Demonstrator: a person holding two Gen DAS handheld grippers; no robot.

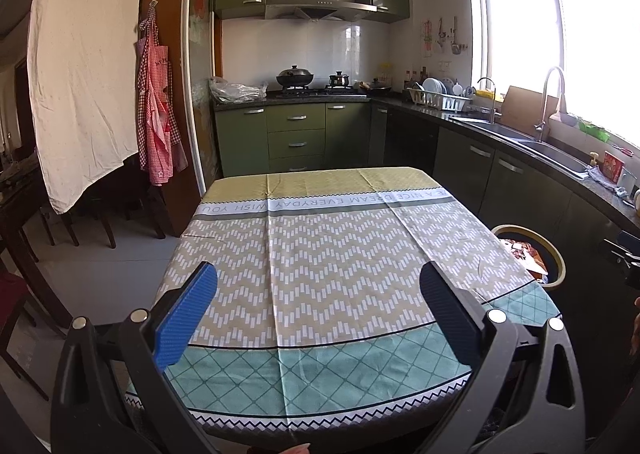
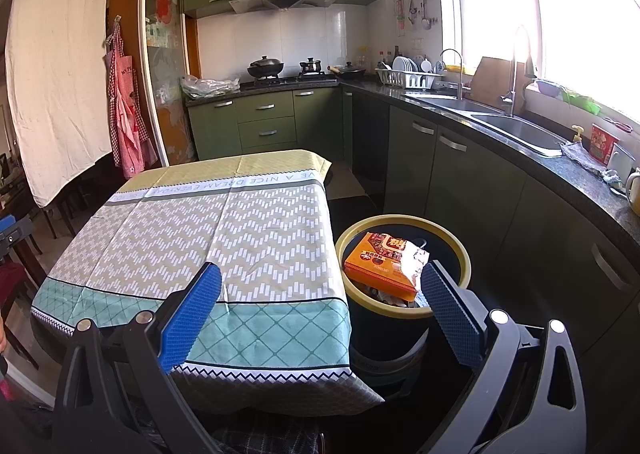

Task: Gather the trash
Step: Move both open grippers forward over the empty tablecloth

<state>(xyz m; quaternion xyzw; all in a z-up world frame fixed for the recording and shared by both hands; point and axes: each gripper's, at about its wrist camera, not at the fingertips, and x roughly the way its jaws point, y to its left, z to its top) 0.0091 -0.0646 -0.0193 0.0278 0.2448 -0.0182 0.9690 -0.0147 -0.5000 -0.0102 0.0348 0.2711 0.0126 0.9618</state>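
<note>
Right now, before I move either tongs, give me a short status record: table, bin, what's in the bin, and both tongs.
table: covered by a patterned tablecloth; no loose trash visible on it in either view
bin: round, yellow rim, on the floor beside the table's right edge
bin contents: orange box on top, crumpled foil wrapper against it, more scraps underneath
left tongs: open, empty, above the table
right tongs: open, empty, over the table edge next to the bin
</note>
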